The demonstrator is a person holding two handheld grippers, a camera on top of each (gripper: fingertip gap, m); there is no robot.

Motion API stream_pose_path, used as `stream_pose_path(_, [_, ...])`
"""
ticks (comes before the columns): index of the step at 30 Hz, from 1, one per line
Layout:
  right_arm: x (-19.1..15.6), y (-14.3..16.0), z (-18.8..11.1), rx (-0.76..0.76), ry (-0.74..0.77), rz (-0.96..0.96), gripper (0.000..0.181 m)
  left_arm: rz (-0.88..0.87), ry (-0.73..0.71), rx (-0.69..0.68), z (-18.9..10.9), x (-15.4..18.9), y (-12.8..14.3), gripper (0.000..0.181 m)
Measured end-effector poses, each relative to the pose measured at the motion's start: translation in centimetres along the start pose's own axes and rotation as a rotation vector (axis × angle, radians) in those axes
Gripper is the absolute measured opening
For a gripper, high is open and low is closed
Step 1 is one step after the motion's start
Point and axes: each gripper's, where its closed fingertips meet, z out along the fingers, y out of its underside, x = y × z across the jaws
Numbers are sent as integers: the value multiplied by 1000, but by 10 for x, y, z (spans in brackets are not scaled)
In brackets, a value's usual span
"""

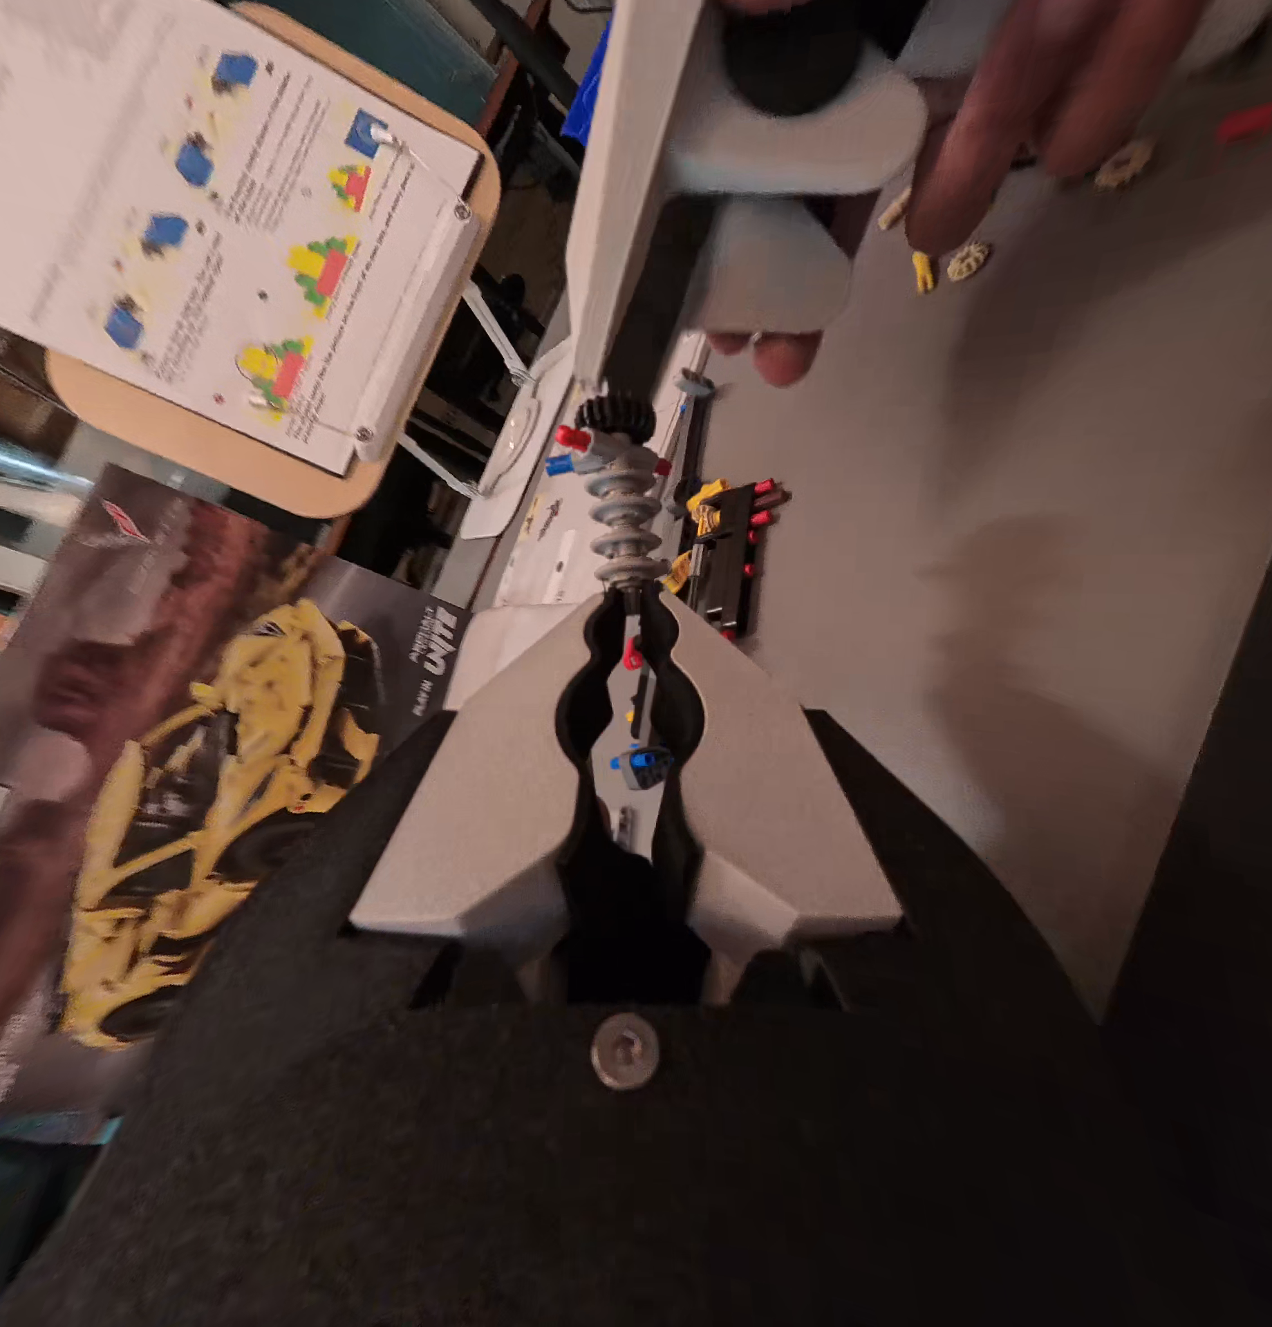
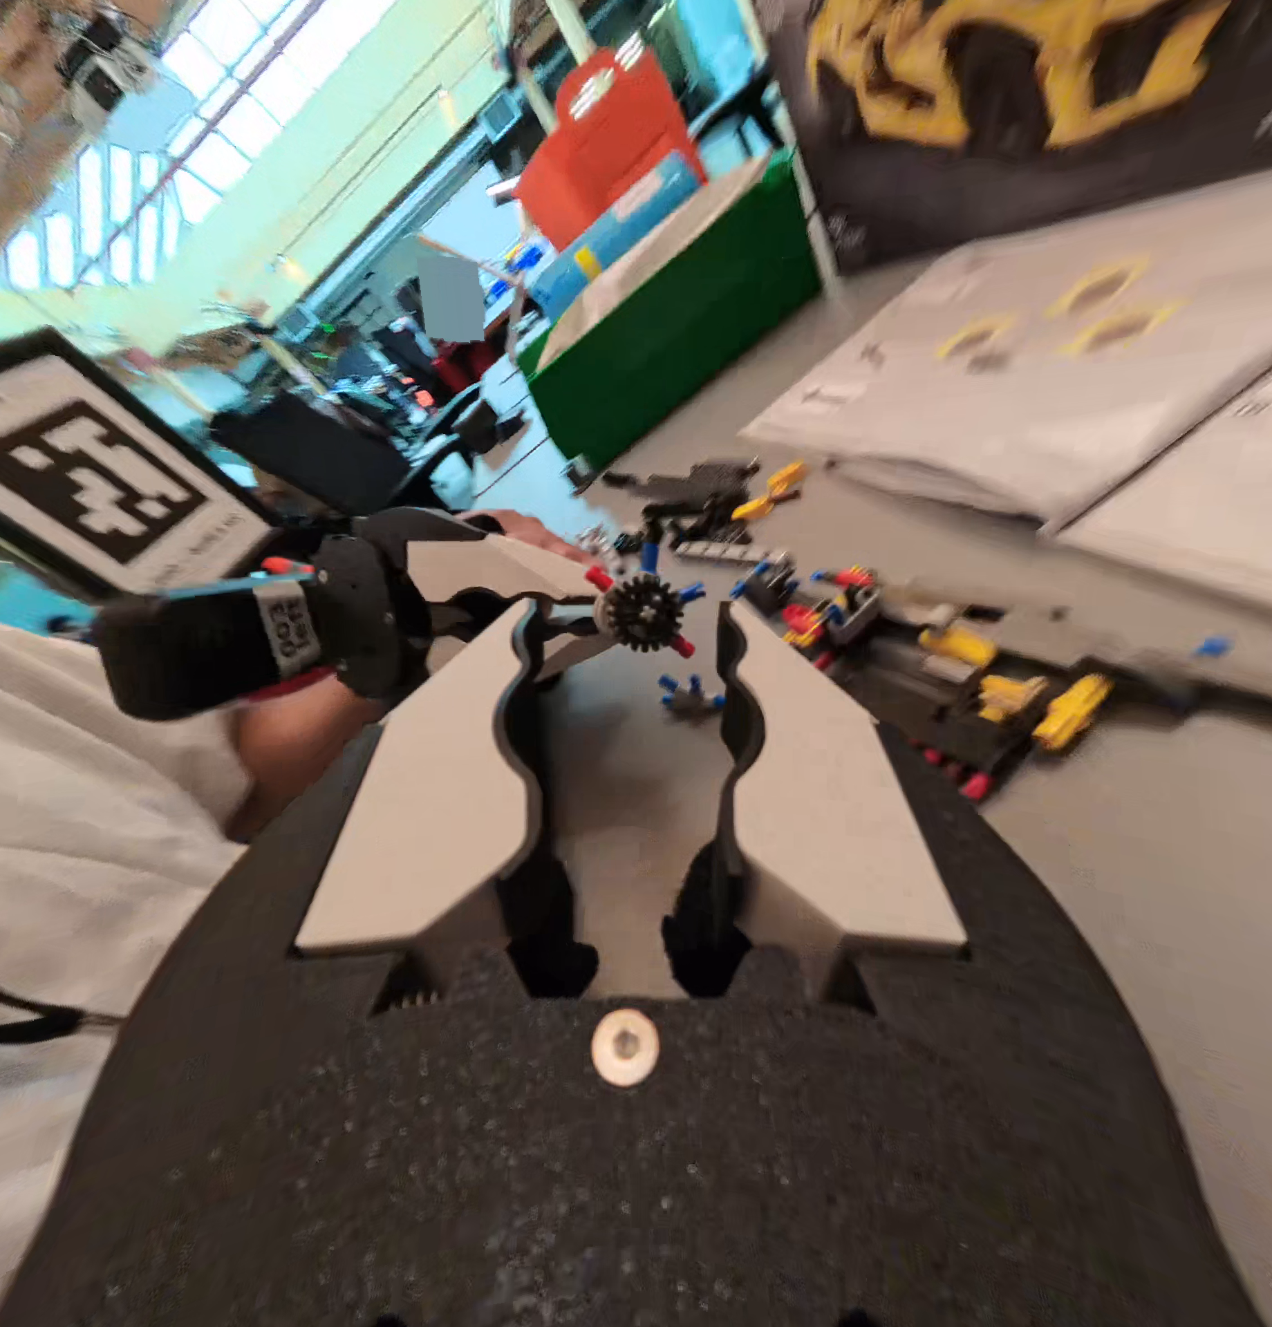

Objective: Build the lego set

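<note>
The left gripper has its jaws clenched on the axle end of a grey shock-absorber assembly with a black gear on top, held above the desk, while the right gripper sits released just in front of that gear, with the printed set box propped beside.

The left gripper reaches up the middle of its frame, fingers pinched nearly together at the tips; the right gripper has its fingers spread wide apart, nothing between them; a bare hand blurs across the upper right of the left wrist view.
</note>
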Motion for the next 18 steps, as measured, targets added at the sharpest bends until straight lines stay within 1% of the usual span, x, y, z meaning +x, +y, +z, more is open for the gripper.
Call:
stream_pose_path(2, [2, 12, 7, -58, -25, 86, 46, 53, -27, 5, 0, 1, -4, 3])
stream_pose_path(3, [3, 15, 8, -72, -16, 83, 46, 76, -37, 2, 0, 1, -5, 3])
stream_pose_path(4, [3, 15, 9, -73, -13, 75, 41, 106, -54, 0, 0, 0, -6, 3])
stream_pose_path(5, [-1, 14, 8, -67, -29, 76, 35, 137, -66, -3, 0, -1, -6, 3])
stream_pose_path(7, [-4, 13, 7, -59, -62, 102, 36, 198, -101, -10, -1, -3, -5, 2])
stream_pose_path(9, [-5, 14, 6, -61, -84, 127, 40, 260, -135, -13, -1, -6, -5, 3])
stream_pose_path(15, [-5, 2, -2, 6, -134, 223, 32, 375, -255, -19, -6, -18, -8, 2])
stream_pose_path(18, [-4, 4, -2, 2, -140, 245, 29, 431, -267, -29, -6, -16, -7, 2])
